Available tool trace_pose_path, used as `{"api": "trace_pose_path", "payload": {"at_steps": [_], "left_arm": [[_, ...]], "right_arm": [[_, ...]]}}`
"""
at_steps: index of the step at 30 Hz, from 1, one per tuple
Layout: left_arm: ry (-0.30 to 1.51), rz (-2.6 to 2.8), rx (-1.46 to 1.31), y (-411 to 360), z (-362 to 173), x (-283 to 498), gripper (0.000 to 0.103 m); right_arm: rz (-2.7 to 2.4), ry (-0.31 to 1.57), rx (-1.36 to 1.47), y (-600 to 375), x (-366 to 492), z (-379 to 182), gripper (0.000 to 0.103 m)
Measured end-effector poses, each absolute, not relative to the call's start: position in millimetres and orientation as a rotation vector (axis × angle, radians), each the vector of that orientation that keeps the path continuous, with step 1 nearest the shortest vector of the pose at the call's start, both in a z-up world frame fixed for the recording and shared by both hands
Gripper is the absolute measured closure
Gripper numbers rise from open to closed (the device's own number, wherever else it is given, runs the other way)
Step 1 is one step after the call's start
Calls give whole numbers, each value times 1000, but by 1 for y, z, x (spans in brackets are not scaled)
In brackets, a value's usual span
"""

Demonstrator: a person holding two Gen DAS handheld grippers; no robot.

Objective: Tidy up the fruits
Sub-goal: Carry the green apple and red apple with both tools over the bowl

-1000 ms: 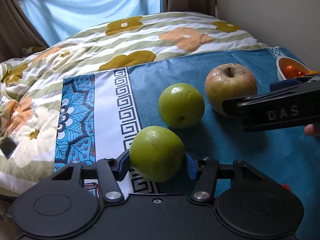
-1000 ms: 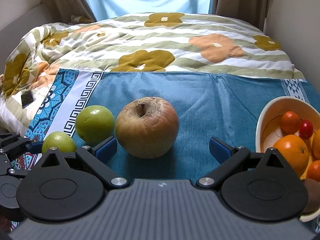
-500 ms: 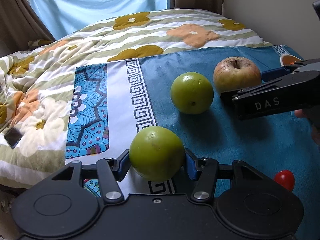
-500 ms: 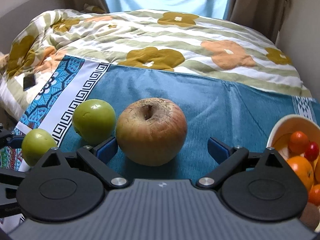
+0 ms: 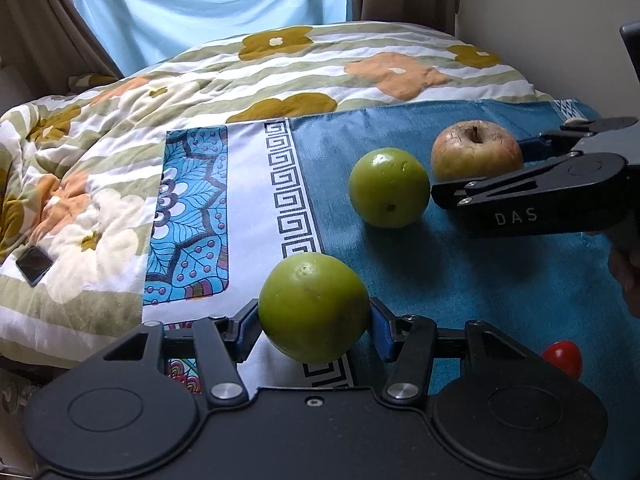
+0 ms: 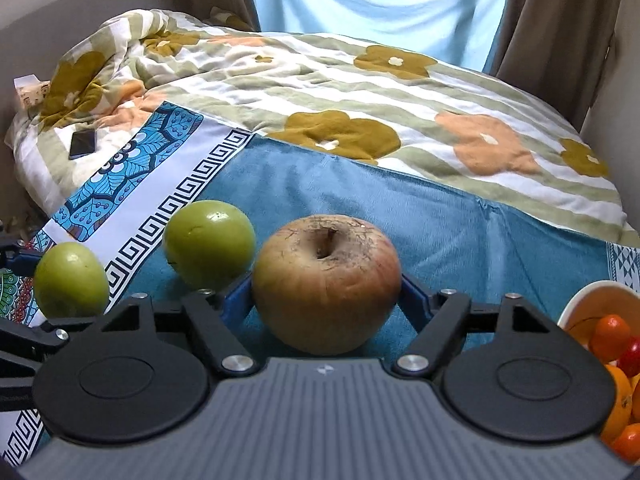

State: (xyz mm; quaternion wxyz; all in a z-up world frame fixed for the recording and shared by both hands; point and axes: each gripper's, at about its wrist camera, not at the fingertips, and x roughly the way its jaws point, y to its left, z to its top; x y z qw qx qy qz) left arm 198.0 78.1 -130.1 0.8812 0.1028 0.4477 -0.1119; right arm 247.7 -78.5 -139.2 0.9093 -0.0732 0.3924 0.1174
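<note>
While the left gripper (image 5: 314,320) pinches 1 green apple (image 5: 313,307), the right gripper (image 6: 326,298) clamps the wrinkled apple (image 6: 326,282) — a 2nd green apple (image 6: 209,244) lies between them on the blue cloth (image 6: 460,232).

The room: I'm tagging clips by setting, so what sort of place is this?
Most likely a bedroom: a floral quilt covers a bed, curtains hang at a window behind it, and a phone lies on the quilt.

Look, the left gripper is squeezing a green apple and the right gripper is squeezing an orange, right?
Not quite. The left gripper is squeezing a green apple, but the right gripper is squeezing a wrinkled brownish apple, not an orange. The right wrist view shows it; the oranges sit in the bowl.
</note>
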Motion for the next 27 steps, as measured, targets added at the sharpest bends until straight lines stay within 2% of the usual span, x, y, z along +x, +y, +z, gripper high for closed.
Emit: {"api": "trace_pose_path", "payload": {"at_steps": [27], "left_arm": [[764, -140, 139, 22, -49, 108, 43]], "right_arm": [[238, 693, -6, -157, 136, -38, 13]]}}
